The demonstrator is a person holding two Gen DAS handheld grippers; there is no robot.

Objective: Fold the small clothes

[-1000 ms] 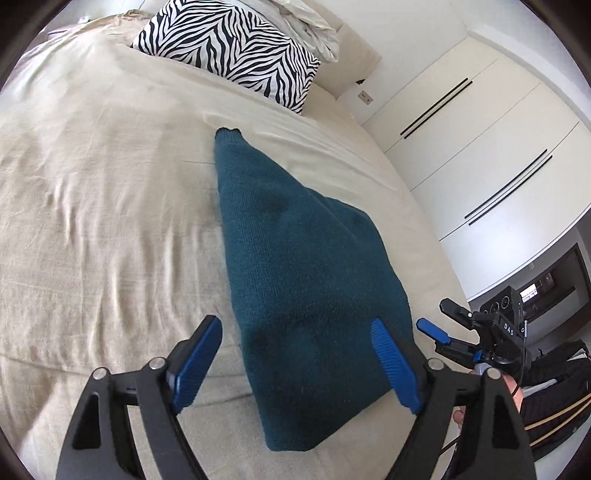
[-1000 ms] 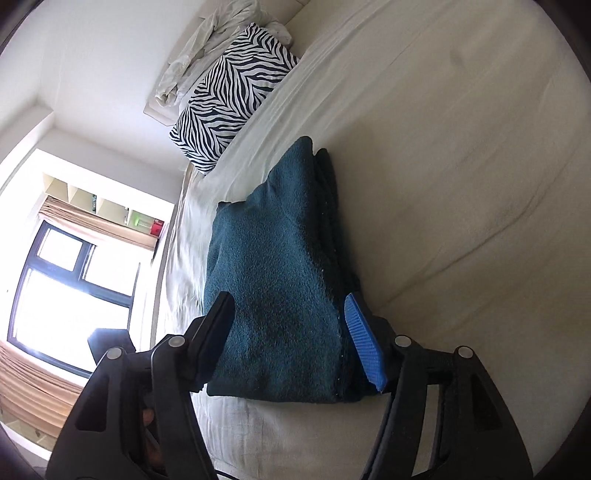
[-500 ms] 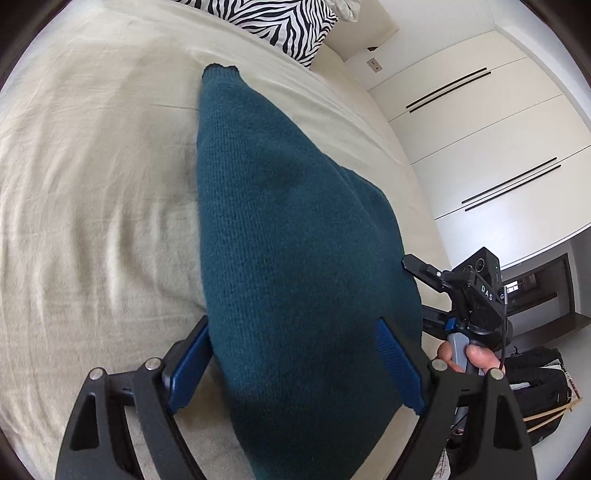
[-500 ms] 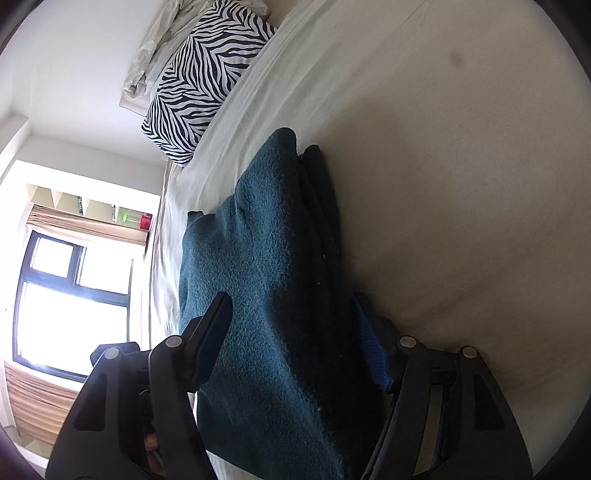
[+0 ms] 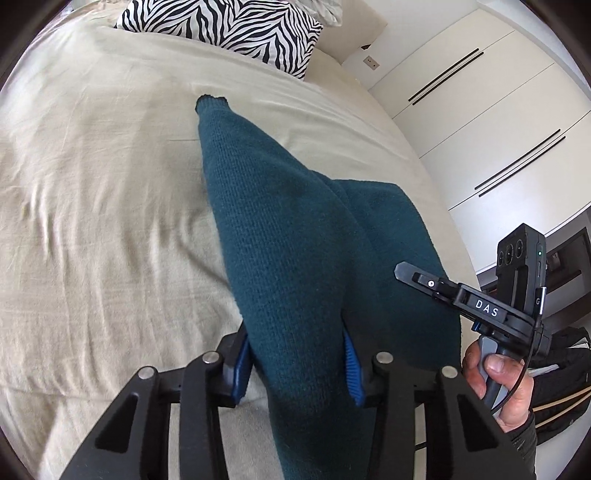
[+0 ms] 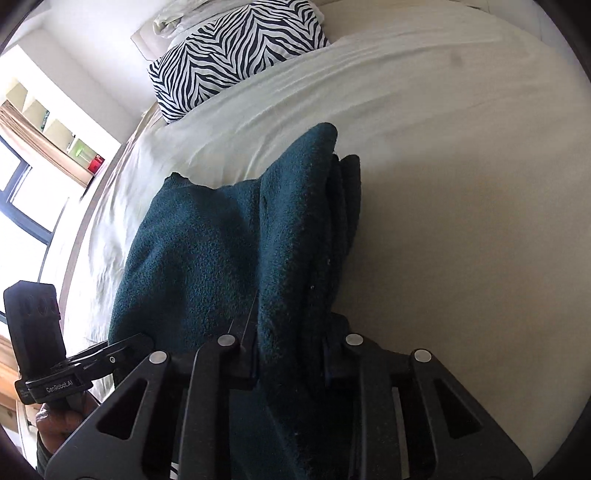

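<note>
A dark teal sweater [image 5: 295, 236] is spread on a cream bed sheet [image 5: 92, 221], w/ its near end gathered and raised toward both cameras. The left gripper [image 5: 297, 363] is clenched on one bunched edge of the sweater; knit fabric is pinched between its blue pads [image 5: 352, 371] and hangs down past them. A narrow cuffed end [image 5: 211, 102] is seen stretched out flat toward the far side of the bed, near a zebra-print pillow [image 5: 236, 29].

The right gripper [image 6: 290, 356] is likewise clamped on the sweater [image 6: 207, 258], w/ a thick folded ridge of several layers squeezed between its jaws. That ridge runs away from the gripper up the sheet [image 6: 461, 184]; the rest of the fabric lies to its left. The same pillow [image 6: 236, 51] is seen at the head of the bed.

Each gripper is visible in the other's view, just beside the sweater's near end, held by a hand [image 5: 498, 380]. White wardrobe doors [image 5: 498, 110] are seen beyond the bed's edge, and a window [image 6: 22, 199] on the opposite side.
</note>
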